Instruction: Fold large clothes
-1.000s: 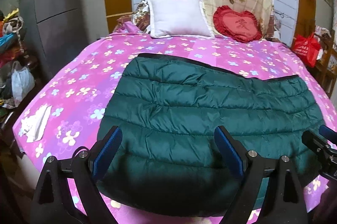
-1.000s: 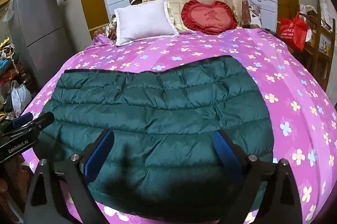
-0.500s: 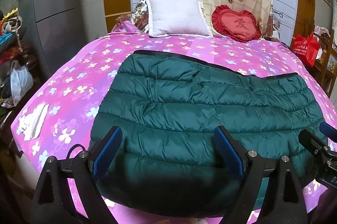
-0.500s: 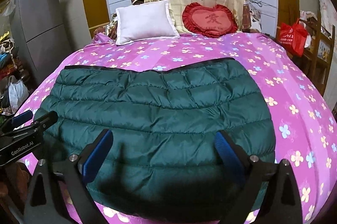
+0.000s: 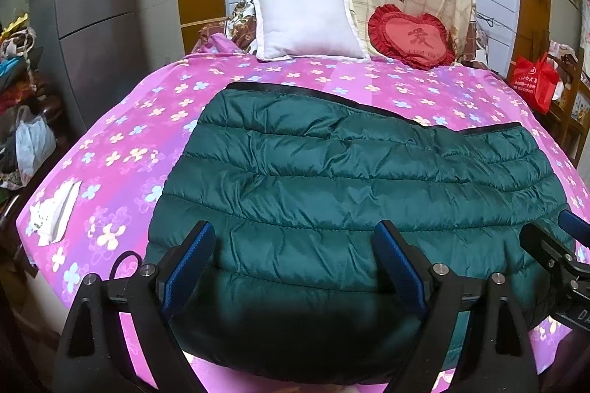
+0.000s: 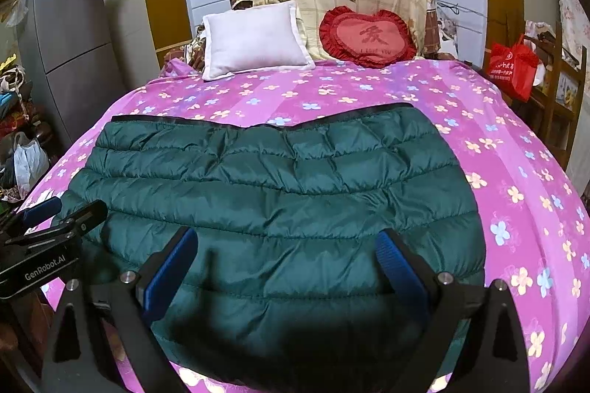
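Both tools — left tool (image 5: 295,267) and right tool (image 6: 285,264) — hang spread wide, empty, above the green jacket (image 5: 350,179).

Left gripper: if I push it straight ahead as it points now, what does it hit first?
Most likely the dark green quilted down jacket lying on the pink flowered bedsheet. The open left gripper points over its near part; its height above the jacket is unclear.

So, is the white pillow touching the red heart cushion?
Apart. The right wrist view shows the white pillow and red heart cushion with floral cloth visible between them.
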The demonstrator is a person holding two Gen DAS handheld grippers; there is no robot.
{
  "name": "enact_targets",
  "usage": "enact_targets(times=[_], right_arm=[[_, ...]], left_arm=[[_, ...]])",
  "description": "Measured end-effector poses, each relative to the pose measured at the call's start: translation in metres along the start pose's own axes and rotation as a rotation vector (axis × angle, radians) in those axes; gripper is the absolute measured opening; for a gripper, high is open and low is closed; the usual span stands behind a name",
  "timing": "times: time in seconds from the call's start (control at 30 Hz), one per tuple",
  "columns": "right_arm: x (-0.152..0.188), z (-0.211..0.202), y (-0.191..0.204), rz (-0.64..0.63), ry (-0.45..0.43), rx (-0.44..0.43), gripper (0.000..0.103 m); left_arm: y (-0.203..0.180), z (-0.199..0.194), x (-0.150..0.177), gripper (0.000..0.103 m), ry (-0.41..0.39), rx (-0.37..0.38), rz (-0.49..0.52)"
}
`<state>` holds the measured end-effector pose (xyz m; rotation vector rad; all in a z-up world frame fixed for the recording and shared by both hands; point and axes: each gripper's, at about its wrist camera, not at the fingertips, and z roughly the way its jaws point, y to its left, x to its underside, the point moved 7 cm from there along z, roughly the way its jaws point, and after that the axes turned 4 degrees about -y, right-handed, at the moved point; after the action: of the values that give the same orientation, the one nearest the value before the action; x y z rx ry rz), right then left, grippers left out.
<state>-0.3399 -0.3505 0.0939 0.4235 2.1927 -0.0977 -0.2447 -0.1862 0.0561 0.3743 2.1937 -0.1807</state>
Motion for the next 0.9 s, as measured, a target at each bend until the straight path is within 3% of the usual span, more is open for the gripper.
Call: enact_targets(times=[0.9], right_arm=[[0.0022, 0.0021, 0.0006, 0.006, 0.01, -0.004, 0.099]], left_arm=[[-0.0024, 0.002, 0.0023, 0.071, 0.009, 0.003, -0.006]])
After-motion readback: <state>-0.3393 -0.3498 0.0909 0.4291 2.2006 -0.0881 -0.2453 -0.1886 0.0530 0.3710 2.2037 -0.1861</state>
